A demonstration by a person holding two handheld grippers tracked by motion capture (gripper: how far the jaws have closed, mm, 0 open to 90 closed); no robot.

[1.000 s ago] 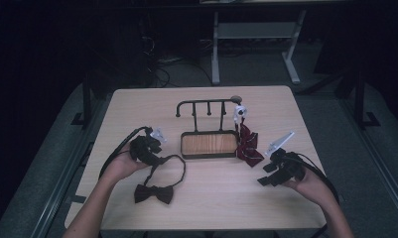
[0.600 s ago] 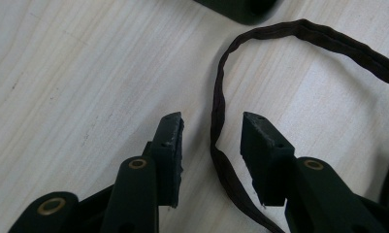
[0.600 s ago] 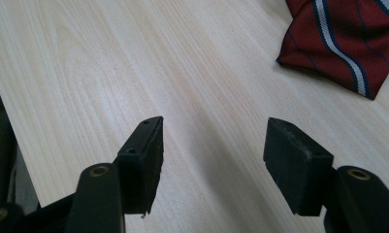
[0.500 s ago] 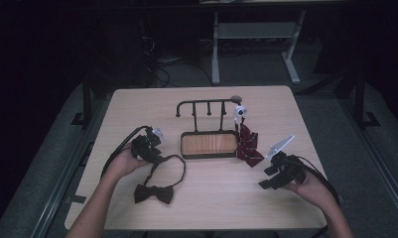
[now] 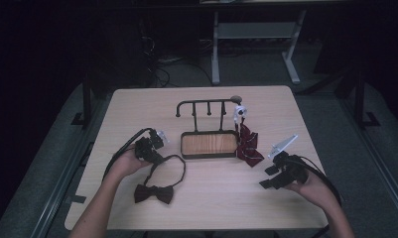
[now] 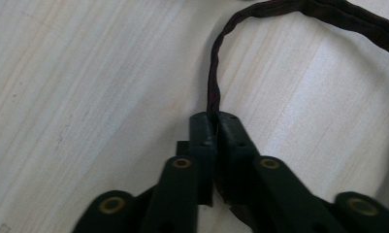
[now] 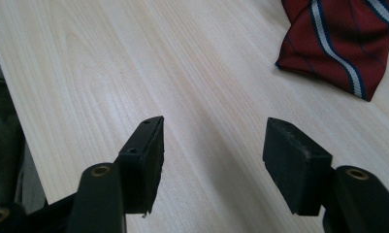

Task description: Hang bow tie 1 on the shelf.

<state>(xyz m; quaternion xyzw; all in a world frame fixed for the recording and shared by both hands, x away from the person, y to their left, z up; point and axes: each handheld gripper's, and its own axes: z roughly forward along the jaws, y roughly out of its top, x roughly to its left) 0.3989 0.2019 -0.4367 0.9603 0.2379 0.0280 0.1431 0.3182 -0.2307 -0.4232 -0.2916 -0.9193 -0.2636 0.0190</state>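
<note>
L gripper (image 6: pixel 216 127) low on table (image 5: pixel 296 114), pinched tight on bow tie strap (image 6: pixel 212 82). R gripper (image 7: pixel 214 141) hovering near striped tie (image 7: pixel 342 43), jaws wide apart, holding nothing.

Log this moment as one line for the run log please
left tongs: shut on bow tie strap | right tongs: open, empty, over table | striped bow tie: beside rack tray

A pale wooden tabletop (image 5: pixel 206 198) is carrying a dark bow tie (image 5: pixel 154 192) whose strap is looping up to the left hand-held gripper (image 5: pixel 152 148). Just beyond it, a black rack with a wooden base (image 5: pixel 209 144) is standing. A red striped tie (image 5: pixel 247 146) is lying ahead of the right hand-held gripper (image 5: pixel 272 177).
</note>
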